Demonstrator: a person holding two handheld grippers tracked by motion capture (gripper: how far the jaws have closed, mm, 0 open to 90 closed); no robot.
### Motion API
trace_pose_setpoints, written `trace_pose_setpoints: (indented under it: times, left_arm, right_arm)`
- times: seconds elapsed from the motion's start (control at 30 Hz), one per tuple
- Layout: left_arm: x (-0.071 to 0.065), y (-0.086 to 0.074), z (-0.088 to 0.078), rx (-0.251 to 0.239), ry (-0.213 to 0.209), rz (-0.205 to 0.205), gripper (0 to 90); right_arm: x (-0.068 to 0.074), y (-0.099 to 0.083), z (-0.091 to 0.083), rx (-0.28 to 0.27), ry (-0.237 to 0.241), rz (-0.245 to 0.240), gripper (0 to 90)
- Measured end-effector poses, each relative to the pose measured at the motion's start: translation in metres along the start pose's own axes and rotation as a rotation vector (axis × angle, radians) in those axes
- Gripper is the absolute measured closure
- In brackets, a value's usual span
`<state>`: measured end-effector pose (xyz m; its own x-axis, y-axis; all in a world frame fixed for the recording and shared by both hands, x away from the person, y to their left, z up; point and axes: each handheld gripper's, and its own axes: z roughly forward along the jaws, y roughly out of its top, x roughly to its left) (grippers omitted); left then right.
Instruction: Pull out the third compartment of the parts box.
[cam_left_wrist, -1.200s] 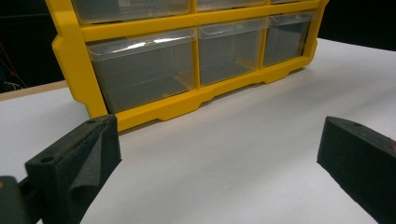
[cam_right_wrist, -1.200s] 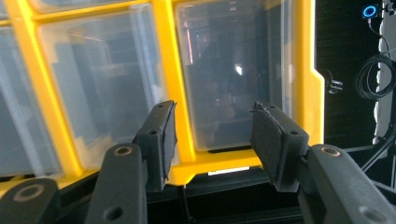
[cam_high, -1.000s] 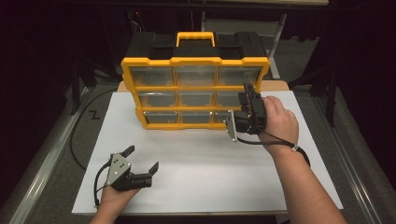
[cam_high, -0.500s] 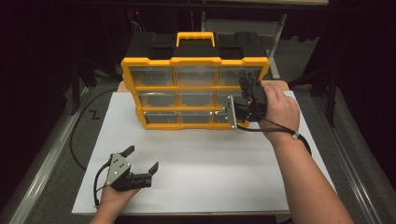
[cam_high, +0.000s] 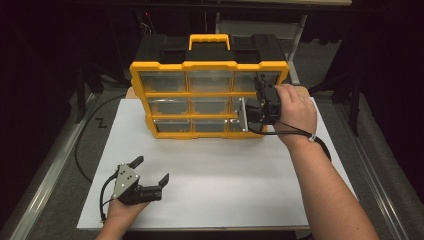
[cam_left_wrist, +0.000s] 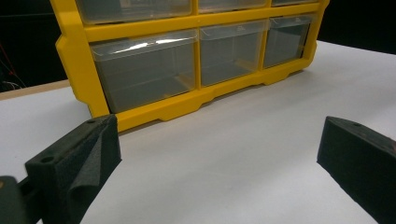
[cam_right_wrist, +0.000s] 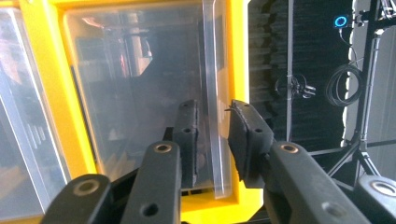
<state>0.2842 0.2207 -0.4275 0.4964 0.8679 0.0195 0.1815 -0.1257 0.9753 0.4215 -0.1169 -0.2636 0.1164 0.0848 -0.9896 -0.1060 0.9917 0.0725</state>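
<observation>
Right gripper (cam_high: 256, 102) has risen from the organizer's bottom-right drawer to the top-right drawer (cam_right_wrist: 140, 93), jaws just been closing, now pinching that clear drawer's lip between the pads. Yellow organizer (cam_high: 210, 65) stands upright directly ahead of it, on the white board (cam_high: 210, 175). Left gripper (cam_high: 150, 172) hasn't moved: jaws wide apart, nothing between them, organizer well ahead of it.

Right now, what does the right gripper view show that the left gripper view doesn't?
Right gripper view: the right gripper, whose fingers have just been closing, has a clear drawer lip between them, with dark cables beyond. Left gripper view: the left gripper, fingers wide apart, hangs over the white tabletop and faces the bottom drawers. Both: the yellow organizer.
</observation>
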Motion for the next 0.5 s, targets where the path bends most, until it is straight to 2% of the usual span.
trace_pose_setpoints:
  times: [0.5]
  left_arm:
    - [0.0007, 0.0001, -0.0002, -0.002, 0.000, -0.002, 0.5]
  right_arm:
    - [0.0020, 0.0041, 0.0043, 0.009, -0.031, -0.022, 82.9]
